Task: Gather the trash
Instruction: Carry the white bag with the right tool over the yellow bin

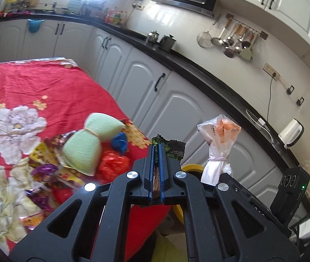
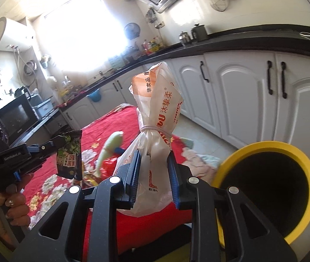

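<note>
Left gripper (image 1: 156, 150) is clamped on a dark green snack wrapper (image 1: 172, 149), held in the air just off the edge of the red floral tablecloth (image 1: 45, 87). Right gripper (image 2: 155, 170) is pinched on a tied white-and-orange plastic bag (image 2: 157, 113), upright, beside the yellow-rimmed bin (image 2: 264, 148). More wrappers (image 1: 45, 170) and a green sponge (image 1: 89, 144) lie on the cloth.
</note>
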Tool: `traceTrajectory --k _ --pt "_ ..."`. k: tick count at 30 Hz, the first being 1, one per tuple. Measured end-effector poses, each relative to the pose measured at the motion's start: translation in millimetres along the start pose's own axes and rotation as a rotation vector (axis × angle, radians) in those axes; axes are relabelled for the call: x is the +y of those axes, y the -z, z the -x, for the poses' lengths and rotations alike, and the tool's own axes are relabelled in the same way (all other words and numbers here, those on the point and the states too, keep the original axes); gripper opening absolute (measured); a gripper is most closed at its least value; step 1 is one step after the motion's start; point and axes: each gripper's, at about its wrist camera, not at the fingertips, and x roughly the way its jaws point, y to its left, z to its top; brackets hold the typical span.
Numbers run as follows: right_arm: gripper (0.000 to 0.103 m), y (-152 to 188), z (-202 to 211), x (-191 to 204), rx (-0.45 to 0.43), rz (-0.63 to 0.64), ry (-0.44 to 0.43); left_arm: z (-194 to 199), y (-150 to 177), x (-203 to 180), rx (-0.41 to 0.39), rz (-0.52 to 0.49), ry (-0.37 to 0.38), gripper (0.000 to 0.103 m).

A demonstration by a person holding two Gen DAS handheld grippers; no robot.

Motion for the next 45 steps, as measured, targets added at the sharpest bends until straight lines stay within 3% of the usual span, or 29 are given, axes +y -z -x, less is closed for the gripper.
traceTrajectory --k 29,45 --pt "0.024 25.4 43.4 -94.4 -0.019 -0.125 0.204 -71.9 34.3 -86.3 0.113 -0.099 0.12 0.001" --pt "0.024 50.6 39.0 -142.6 0.057 -0.19 0.326 -134.2 70.2 -114.3 0.238 -0.131 0.154 0.001"
